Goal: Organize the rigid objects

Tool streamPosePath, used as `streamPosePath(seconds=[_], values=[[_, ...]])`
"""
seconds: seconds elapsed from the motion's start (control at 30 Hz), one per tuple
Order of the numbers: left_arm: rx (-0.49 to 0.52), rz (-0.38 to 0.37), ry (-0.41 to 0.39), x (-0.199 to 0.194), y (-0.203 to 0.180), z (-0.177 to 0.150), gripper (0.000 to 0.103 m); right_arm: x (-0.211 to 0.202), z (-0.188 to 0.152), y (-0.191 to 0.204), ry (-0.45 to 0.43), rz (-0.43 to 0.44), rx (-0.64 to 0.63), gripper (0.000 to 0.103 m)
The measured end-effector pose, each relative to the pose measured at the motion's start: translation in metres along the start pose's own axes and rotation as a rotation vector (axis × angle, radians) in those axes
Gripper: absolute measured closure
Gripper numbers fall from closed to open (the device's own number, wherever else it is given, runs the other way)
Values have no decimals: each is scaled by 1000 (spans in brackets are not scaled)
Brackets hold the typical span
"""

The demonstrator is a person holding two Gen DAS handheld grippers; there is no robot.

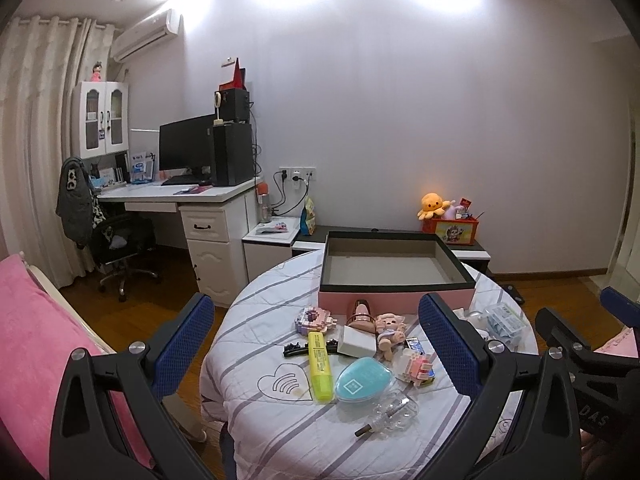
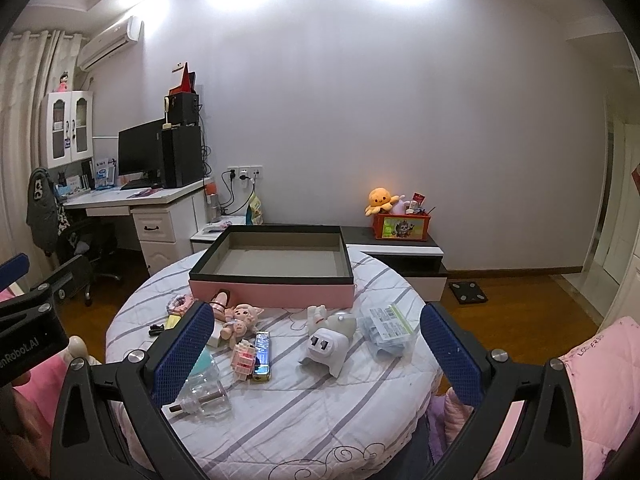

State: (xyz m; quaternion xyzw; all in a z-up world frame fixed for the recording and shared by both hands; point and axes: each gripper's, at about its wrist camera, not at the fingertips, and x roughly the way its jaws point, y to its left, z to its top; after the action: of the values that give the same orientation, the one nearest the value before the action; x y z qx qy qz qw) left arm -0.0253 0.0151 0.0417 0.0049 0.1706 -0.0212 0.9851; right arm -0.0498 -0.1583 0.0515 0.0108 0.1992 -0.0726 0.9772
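A pink box with a black rim [image 1: 396, 295] [image 2: 272, 294] stands open and empty at the far side of a round table covered in striped cloth [image 1: 256, 412] [image 2: 320, 412]. In front of it lie a yellow highlighter [image 1: 320, 366], a teal oval case [image 1: 362, 379], a clear bottle [image 1: 390, 416] [image 2: 204, 394], a pink doll [image 1: 390, 330] [image 2: 240, 320], block toys [image 1: 314, 318] [image 2: 245, 356], a white plug adapter [image 2: 326, 346] and a plastic packet [image 2: 386, 330]. My left gripper [image 1: 320, 356] and right gripper [image 2: 320, 356] are both open, empty, held above the table's near side.
A white desk with monitor and tower [image 1: 208, 152] and an office chair [image 1: 120, 240] stand at the left. A low cabinet with an orange toy box [image 2: 400, 228] is behind the table. Pink bedding [image 1: 36, 328] [image 2: 600, 372] flanks the table.
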Motion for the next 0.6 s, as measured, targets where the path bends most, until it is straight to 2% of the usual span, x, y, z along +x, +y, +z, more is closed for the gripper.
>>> streamPosePath(seconds=[0.6], values=[[-8, -14, 10, 6, 1, -3, 0, 6, 3, -3, 5, 2, -9, 0]])
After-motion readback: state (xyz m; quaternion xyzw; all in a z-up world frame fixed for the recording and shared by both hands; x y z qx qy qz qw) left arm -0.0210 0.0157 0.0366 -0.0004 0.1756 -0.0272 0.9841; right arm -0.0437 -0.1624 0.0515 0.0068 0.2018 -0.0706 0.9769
